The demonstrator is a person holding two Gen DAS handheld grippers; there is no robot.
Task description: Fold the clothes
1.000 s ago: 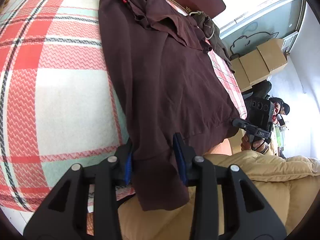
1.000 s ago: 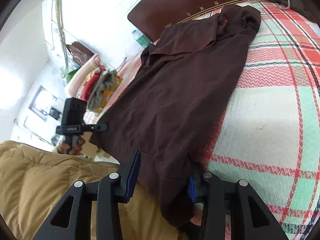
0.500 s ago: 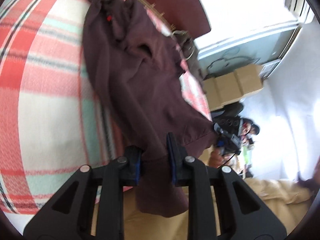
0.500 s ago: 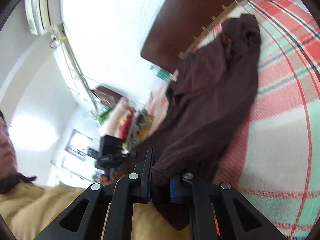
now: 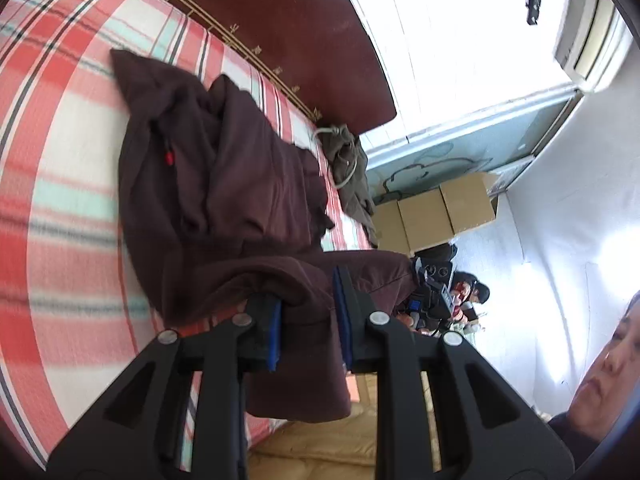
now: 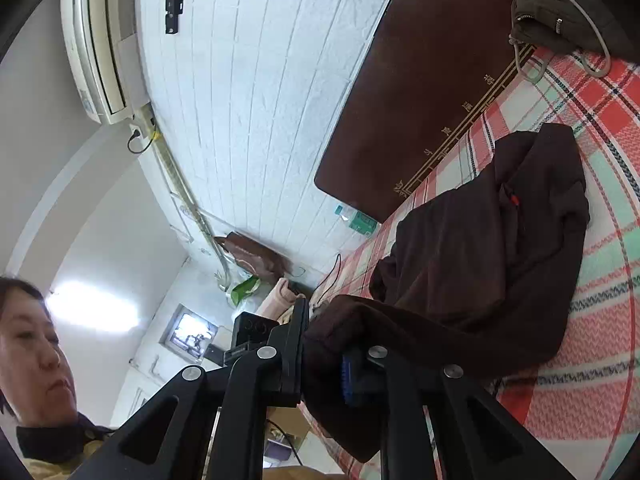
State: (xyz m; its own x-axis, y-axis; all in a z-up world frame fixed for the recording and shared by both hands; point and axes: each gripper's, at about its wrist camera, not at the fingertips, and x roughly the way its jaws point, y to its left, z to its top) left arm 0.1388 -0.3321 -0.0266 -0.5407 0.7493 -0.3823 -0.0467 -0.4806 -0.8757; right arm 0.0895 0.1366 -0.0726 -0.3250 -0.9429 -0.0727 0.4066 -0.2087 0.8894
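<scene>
A dark maroon sweatshirt (image 5: 224, 184) lies on a red, white and mint plaid bed cover (image 5: 52, 168), its collar end toward the brown headboard (image 5: 280, 32). My left gripper (image 5: 307, 320) is shut on one corner of its hem, which is lifted off the bed and drawn toward the collar end. In the right wrist view the same sweatshirt (image 6: 480, 248) bunches up, and my right gripper (image 6: 323, 354) is shut on the other hem corner. A fold of cloth hangs below each set of jaws.
An olive drawstring garment (image 5: 348, 172) lies by the headboard (image 6: 432, 92). Cardboard boxes (image 5: 436, 212) stand past the bed. A person in a tan padded jacket (image 5: 320, 444) holds the grippers. An air conditioner (image 6: 100, 40) hangs on the wall.
Both grippers closed on the hem corners and lifted them, carrying the lower half of the sweatshirt up and toward the headboard. The sweatshirt went from lying flat to bunched and doubling over.
</scene>
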